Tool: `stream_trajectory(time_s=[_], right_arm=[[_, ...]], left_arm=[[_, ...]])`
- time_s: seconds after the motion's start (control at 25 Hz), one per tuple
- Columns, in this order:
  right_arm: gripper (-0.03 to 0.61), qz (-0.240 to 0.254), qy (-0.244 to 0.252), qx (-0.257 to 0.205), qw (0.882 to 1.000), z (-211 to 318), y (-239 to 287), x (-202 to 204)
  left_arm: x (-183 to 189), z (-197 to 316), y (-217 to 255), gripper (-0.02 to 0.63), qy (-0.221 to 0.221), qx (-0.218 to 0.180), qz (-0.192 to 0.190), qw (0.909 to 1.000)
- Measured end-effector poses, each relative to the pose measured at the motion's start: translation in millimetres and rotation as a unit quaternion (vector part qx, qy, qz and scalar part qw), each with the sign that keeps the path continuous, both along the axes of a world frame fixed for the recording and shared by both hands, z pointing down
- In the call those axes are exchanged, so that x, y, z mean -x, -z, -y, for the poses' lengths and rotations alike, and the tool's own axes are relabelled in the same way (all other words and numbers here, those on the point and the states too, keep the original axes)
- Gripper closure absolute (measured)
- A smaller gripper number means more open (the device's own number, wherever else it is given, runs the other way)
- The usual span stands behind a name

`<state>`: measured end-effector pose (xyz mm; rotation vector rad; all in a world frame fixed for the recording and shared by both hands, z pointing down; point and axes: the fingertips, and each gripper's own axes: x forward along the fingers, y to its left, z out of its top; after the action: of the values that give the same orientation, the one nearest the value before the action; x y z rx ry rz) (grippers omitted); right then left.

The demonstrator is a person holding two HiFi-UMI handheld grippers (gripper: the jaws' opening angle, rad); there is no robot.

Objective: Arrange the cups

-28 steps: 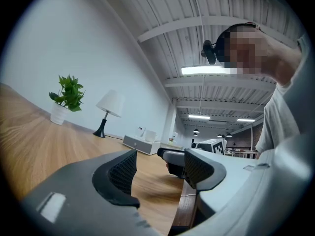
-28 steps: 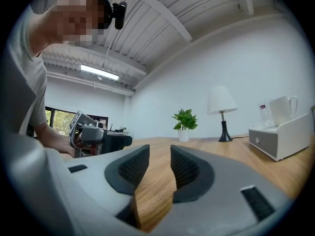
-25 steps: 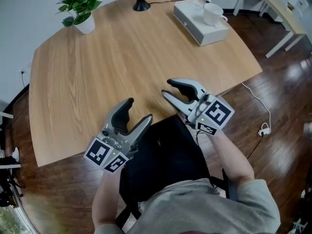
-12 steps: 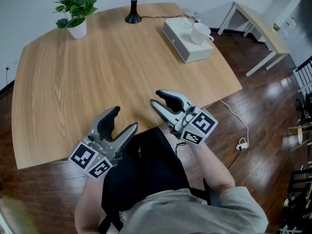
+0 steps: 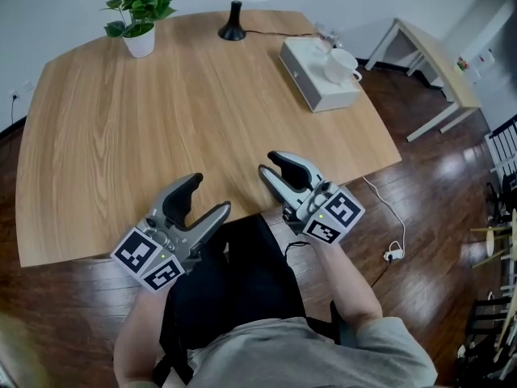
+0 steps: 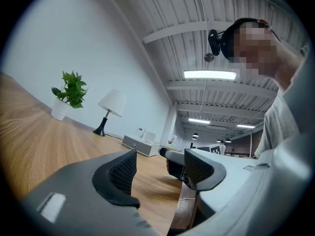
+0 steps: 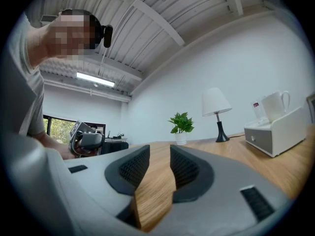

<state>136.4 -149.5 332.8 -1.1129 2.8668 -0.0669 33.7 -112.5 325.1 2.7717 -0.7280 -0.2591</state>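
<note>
The white cup (image 5: 341, 65) stands upright on the white box (image 5: 309, 78) at the far right of the table, well ahead of the half-open, empty right gripper (image 5: 269, 166), which is nearer than the open, empty left gripper (image 5: 208, 195).

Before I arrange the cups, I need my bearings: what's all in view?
table: one, light wood, fills the middle
potted plant: one, green in white pot, far left corner
lamp: one, black base, white shade, far edge
box: one, white, table's far right
cup: one, white, on the box
side table: one, pale, right of table
cable: one, white, dark floor at right
left gripper: one, grey, open, empty, near edge
right gripper: one, grey, open, empty, near edge
</note>
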Motion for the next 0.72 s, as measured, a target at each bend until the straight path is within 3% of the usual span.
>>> stream_trajectory(time_s=[0.72], right_arm=[[0.463, -0.024, -0.01, -0.007, 1.0, 1.5, -1.2, -2.3]], left_arm=[[-2.0, 1.6, 0.7, 0.319, -0.004, 0.001, -0.011, 0.9999]])
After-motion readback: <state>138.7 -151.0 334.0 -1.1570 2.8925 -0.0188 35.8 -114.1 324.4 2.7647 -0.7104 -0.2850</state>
